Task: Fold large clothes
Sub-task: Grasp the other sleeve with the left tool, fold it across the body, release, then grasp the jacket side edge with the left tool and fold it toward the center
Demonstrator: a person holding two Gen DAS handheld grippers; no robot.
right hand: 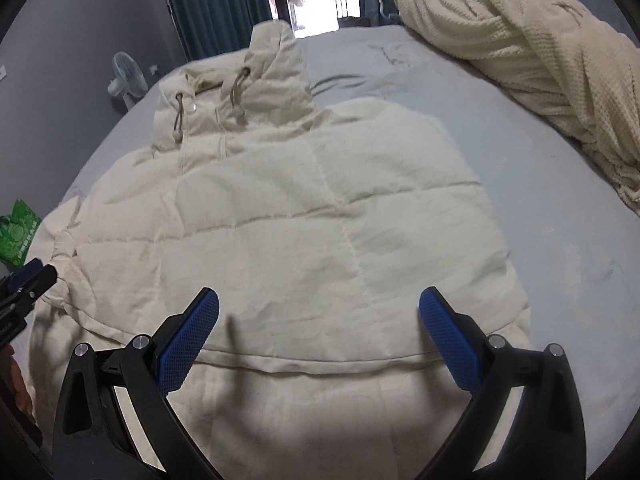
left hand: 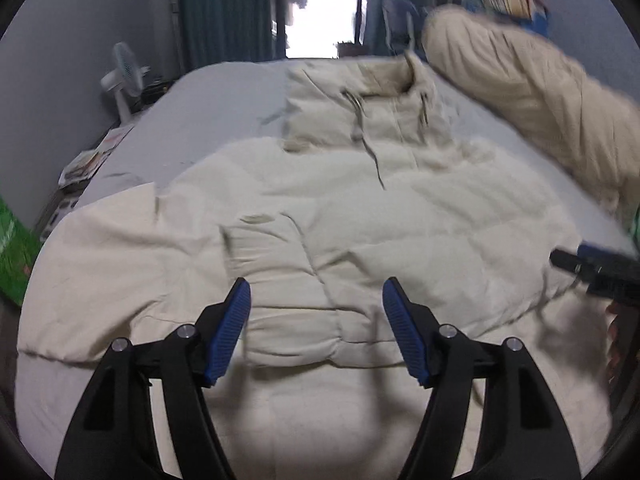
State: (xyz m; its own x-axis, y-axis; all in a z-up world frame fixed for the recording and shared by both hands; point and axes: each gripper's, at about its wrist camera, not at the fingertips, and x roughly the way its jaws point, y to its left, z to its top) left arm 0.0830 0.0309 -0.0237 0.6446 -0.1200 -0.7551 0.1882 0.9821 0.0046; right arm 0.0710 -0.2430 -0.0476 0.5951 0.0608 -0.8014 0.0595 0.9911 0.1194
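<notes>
Here, spread flat on a grey bed [right hand: 540, 208]: cream jacket [right hand: 312, 220], hood [right hand: 256, 80] at the far end, hem near the cameras, one sleeve [left hand: 292, 280] folded across the front. Hovering over the hem, left gripper [left hand: 316, 320] and right gripper [right hand: 319, 328], both with jaws apart, holding nothing. Bunched at far right, a cream blanket [right hand: 520, 48]
</notes>
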